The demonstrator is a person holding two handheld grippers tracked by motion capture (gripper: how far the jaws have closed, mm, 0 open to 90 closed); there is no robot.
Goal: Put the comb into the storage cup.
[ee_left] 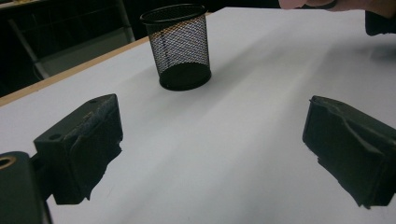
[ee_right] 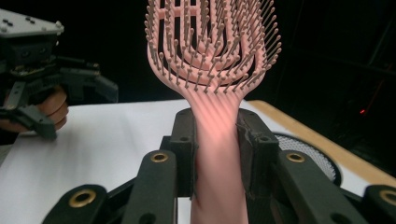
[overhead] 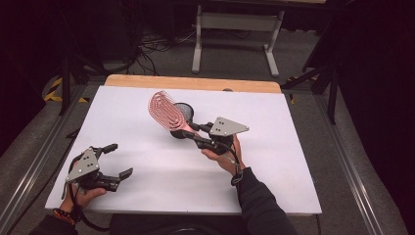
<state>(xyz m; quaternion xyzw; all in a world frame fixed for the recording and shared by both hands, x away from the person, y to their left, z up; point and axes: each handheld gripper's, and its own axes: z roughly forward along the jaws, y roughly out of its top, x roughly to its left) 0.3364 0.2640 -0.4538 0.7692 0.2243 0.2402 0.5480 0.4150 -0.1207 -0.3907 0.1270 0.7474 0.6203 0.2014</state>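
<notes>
A pink hairbrush (overhead: 166, 113) is held clear of the white worktop (overhead: 274, 161) by the right tool (overhead: 192, 132), whose two black jaws are clamped on the brush's handle. In the right gripper view the handle (ee_right: 217, 158) is seen pinched between the two pads, with the open, ribbed head and its bristles (ee_right: 212, 42) raised above the jaws against the dark background. In the high view the brush is tilted, its head pointed up and away towards the far edge of the worktop and slightly to the left, while the handle runs down into the right tool, which is carried by a hand (overhead: 222, 157) in a dark sleeve. A black mesh cup (overhead: 184, 113) is stood upright on the worktop just behind the brush head, partly hidden by it in the high view; whether the brush touches it cannot be told. In the left gripper view the same cup (ee_left: 180, 46) is seen standing alone on the white surface, well ahead of the left tool. The left tool (overhead: 119, 159) is held low over the near left part of the worktop, well apart from the brush and the cup; its jaws are spread wide, with nothing between them. A wooden strip (overhead: 193, 82) is visible along the far edge of the worktop.
</notes>
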